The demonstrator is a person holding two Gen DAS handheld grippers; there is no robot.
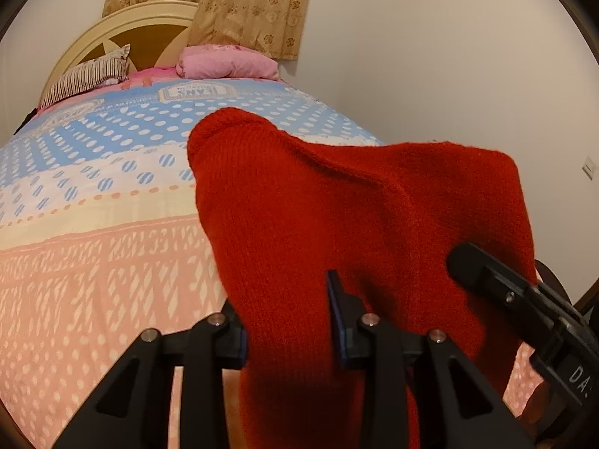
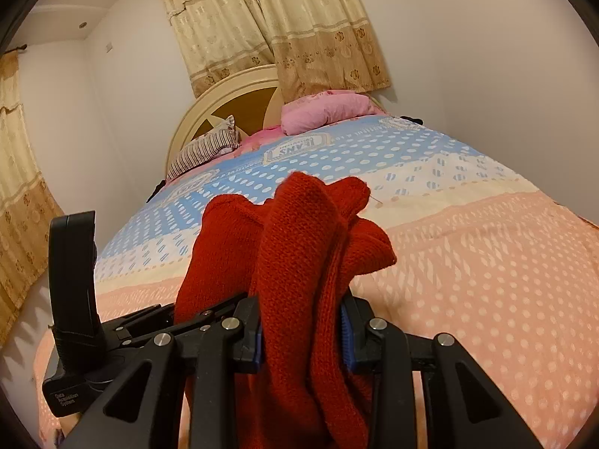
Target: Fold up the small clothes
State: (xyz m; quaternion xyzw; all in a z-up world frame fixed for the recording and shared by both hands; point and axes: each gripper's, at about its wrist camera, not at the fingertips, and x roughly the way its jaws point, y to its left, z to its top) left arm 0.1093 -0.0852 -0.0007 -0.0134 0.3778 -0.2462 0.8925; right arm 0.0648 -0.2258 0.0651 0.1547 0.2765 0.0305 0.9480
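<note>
A: What writing can be read?

B: "JEANS" on the dotted blue, cream and pink bedspread (image 2: 468,262); "Data Acquisition System" on the left tongs' body.

A: Where is the red knitted garment (image 1: 337,205)?

B: Lifted above the bed, clamped by both the left tongs (image 1: 288,321) and the right tongs (image 2: 301,333), side by side, pointing toward the headboard.
</note>
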